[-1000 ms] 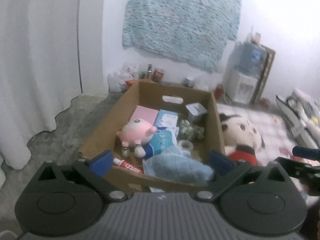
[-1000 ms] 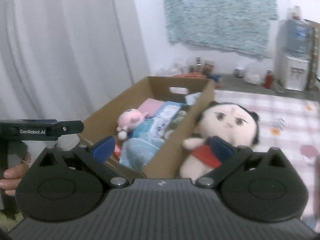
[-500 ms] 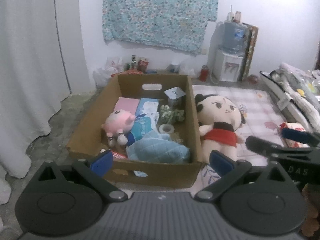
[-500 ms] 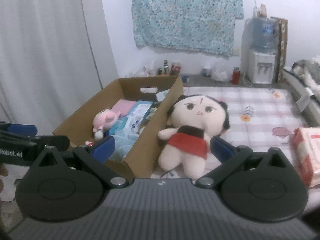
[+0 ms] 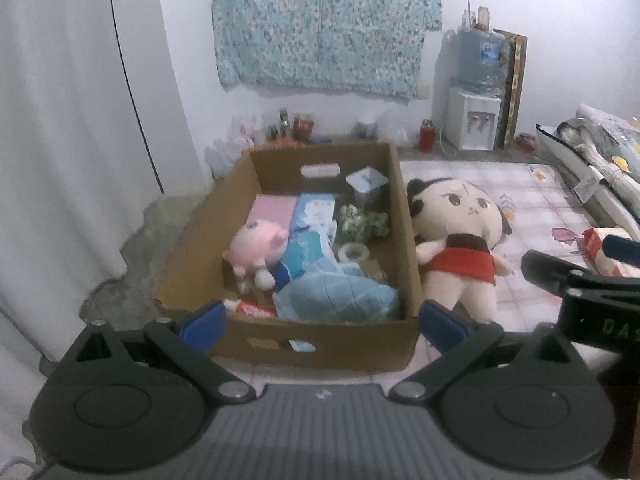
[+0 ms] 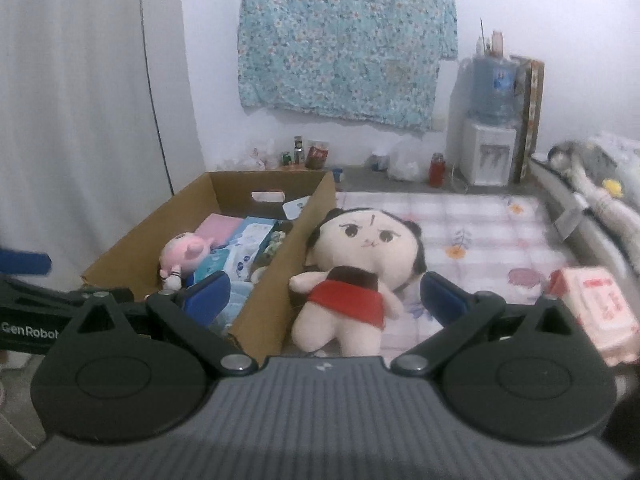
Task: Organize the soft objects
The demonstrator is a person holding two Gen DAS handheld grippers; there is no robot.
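Doll (image 5: 460,240) with the red skirt lies on the floor mat (image 5: 540,200), touching the right wall of the cardboard box (image 5: 408,240). Left view: left tongs (image 5: 320,322) gape wide, empty, aimed at the box with a pink plush (image 5: 258,246) and blue cloth (image 5: 340,296) inside. Right view: right tongs (image 6: 322,298) are spread too, empty, framing the doll (image 6: 360,268). Risk, I reckon: pinching only the skirt, so it flops out. Compared with a second back, both views have pulled away and straightened up.
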